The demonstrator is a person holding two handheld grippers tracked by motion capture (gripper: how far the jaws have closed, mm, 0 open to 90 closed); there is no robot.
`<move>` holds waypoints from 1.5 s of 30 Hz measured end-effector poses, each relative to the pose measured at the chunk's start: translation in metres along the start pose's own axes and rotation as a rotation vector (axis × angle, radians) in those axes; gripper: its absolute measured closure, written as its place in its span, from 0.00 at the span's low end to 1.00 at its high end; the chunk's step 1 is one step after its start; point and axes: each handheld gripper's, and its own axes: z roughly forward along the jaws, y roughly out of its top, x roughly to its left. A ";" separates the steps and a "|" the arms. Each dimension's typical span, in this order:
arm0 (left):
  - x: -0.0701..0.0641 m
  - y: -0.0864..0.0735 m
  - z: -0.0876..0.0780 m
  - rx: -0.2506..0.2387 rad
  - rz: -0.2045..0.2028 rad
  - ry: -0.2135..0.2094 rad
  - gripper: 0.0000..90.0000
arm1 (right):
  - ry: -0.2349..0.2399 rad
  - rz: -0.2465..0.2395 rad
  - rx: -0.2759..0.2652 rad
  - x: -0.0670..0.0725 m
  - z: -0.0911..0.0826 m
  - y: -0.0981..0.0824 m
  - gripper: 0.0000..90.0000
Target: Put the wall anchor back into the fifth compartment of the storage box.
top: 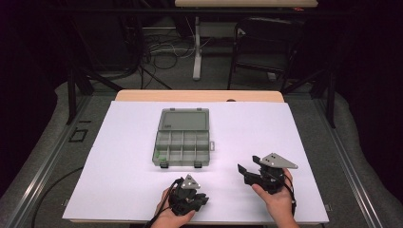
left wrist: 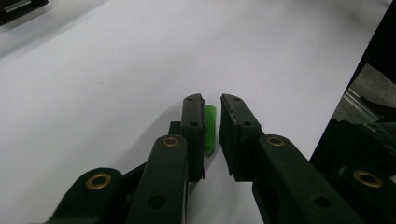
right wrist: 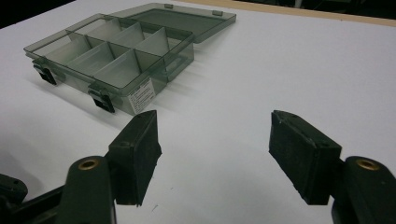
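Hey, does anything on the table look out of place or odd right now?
Nothing looks damaged or spilled. One small green ribbed piece lies loose on the white sheet between the left gripper pads, away from the open organiser box, which already holds something green in its front left compartment.

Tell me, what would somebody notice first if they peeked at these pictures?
Probably the see-through grey box with its lid open, sitting in the middle of the white table, with something small and green in its near-left compartment. Next, the little green ribbed piece lying between the jaws of the left tool, which rests near the table's front edge. The right tool sits beside it with its jaws spread wide, pointing toward the box.
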 end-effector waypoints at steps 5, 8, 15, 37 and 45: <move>0.001 -0.001 0.000 0.001 0.002 -0.001 0.90 | -0.001 0.002 -0.003 0.000 0.000 0.000 0.36; 0.000 -0.001 0.000 0.001 0.006 0.007 0.92 | 0.004 0.001 0.001 0.000 0.000 0.000 0.36; 0.000 -0.001 0.000 0.003 0.007 0.007 0.94 | -0.001 0.003 -0.002 0.000 0.000 0.000 0.36; 0.004 0.003 -0.006 -0.008 0.001 0.023 0.94 | -0.002 0.005 -0.005 -0.001 0.000 0.000 0.36; 0.013 0.008 -0.015 -0.029 -0.003 0.037 0.94 | -0.004 0.002 -0.004 -0.001 0.000 0.000 0.36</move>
